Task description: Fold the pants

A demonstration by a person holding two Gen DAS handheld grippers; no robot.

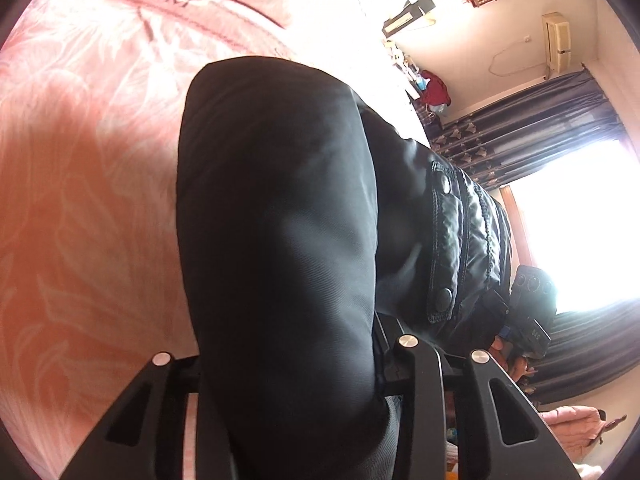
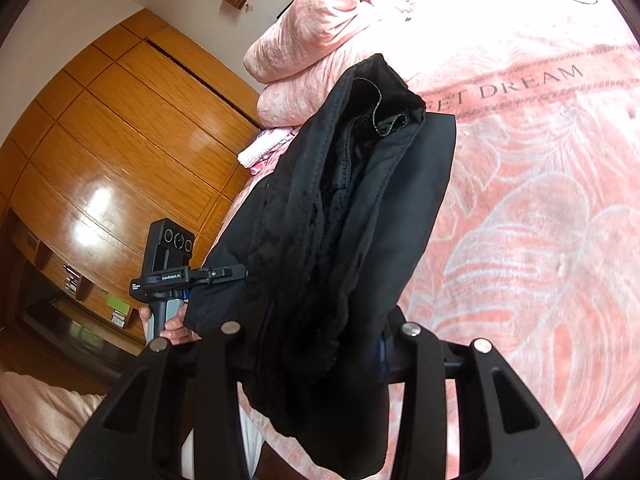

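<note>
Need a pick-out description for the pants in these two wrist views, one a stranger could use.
Start from the pink bedspread lettered DREAM that fills the bed. Above it hangs one black garment, the pants, bunched between both grippers' fingers. They are the only dark fabric here, with a snap-buttoned pocket flap, unlike the pink quilt pile near the wooden wardrobe.

The black pants (image 1: 280,220) drape over the left gripper (image 1: 304,364), hiding its fingertips and the contact between pads and cloth. In the right wrist view the bunched fabric likewise covers the right gripper (image 2: 316,344) at its tips. The blanket (image 2: 540,200) lettering is partly masked by the pants. The window (image 1: 580,220) is overexposed, showing nothing beyond it.
</note>
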